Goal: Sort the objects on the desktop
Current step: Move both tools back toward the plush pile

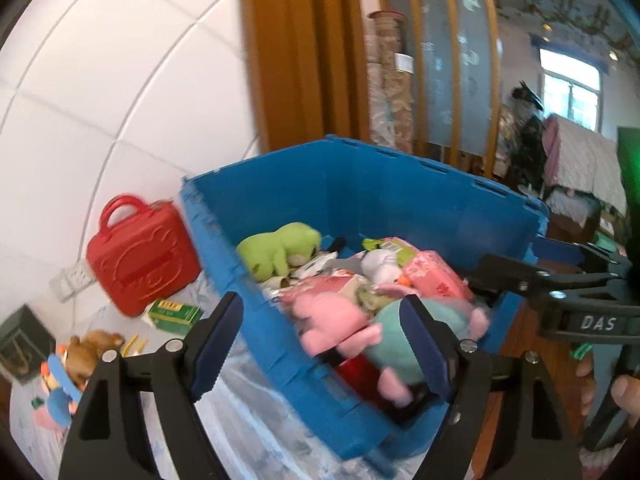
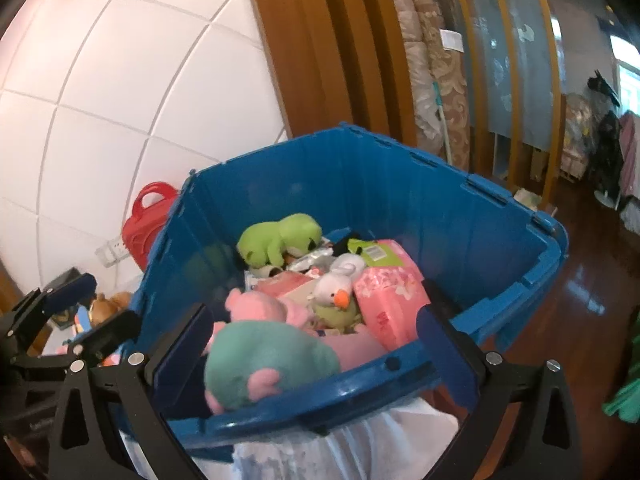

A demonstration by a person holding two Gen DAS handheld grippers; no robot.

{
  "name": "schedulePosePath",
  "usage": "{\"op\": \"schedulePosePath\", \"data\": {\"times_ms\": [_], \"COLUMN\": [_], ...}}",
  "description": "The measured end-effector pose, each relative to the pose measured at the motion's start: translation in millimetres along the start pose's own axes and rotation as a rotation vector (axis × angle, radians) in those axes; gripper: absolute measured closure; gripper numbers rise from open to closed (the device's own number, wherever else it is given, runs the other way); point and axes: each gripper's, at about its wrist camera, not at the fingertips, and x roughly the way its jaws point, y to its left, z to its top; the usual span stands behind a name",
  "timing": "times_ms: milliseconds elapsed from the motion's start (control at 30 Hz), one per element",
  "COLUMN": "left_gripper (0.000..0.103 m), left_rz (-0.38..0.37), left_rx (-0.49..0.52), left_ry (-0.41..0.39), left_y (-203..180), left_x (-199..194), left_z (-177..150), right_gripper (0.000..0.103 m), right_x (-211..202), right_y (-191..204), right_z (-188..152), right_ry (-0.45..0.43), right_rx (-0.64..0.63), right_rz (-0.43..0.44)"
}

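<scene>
Two wrist views of a blue crate (image 2: 460,216) standing on a worktop (image 1: 256,412) covered with a pale patterned cloth.

Left gripper (image 1: 320,344): jaws apart, nothing between the pads; its two blue-padded fingers straddle the near-left wall of the crate, one outside at 7 o'clock of the frame, one over the contents at 5 o'clock. This view is motion-blurred.

Right gripper (image 2: 316,344): jaws spread wide and empty, held over the near rim of the crate. In the left wrist view it enters from 3 o'clock (image 1: 520,276), with a person's hand (image 1: 616,392) on its handle at 4 o'clock.

Crate contents: a teal and pink plush (image 2: 264,360) lies against the near rim, directly between the right fingers but not pressed by either pad. Behind it sit a pink plush (image 2: 260,308), a white duck plush (image 2: 336,292) with an orange beak, pink tissue packs (image 2: 388,300) toward 2 o'clock, and a green frog plush (image 2: 280,240) at the far side, at 11 o'clock of the pile.

Outside the crate, on the worktop to the left: a red toy case (image 1: 140,256) standing just beside the crate wall, a green box (image 1: 176,314) lying in front of it, and a brown plush (image 1: 88,352) with a blue toy (image 1: 60,396) at 8 o'clock.
</scene>
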Motion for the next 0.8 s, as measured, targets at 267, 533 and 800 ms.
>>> {"op": "schedulePosePath", "data": {"times_ms": [267,533,800], "left_gripper": [0.023,0.023,0.023], "left_rz": [0.078,0.197,0.331], "left_rx": [-0.12,-0.217,-0.346], "left_ry": [-0.017,0.024,0.107], "left_y": [63.1,142.0,226.4], "left_x": [-30.1,-54.8,-76.0], "left_z": [-30.8,-79.6,-144.7], "right_gripper": [0.0,0.0,0.0], "right_x": [-12.3,-12.6,-1.8], "right_y": [49.2,140.9,223.9], "right_z": [-7.9,-13.7,-32.9], "right_ry": [-0.021,-0.047,-0.065], "right_rx": [-0.065,-0.2,-0.297], "right_rz": [0.031,0.158,0.281]}}
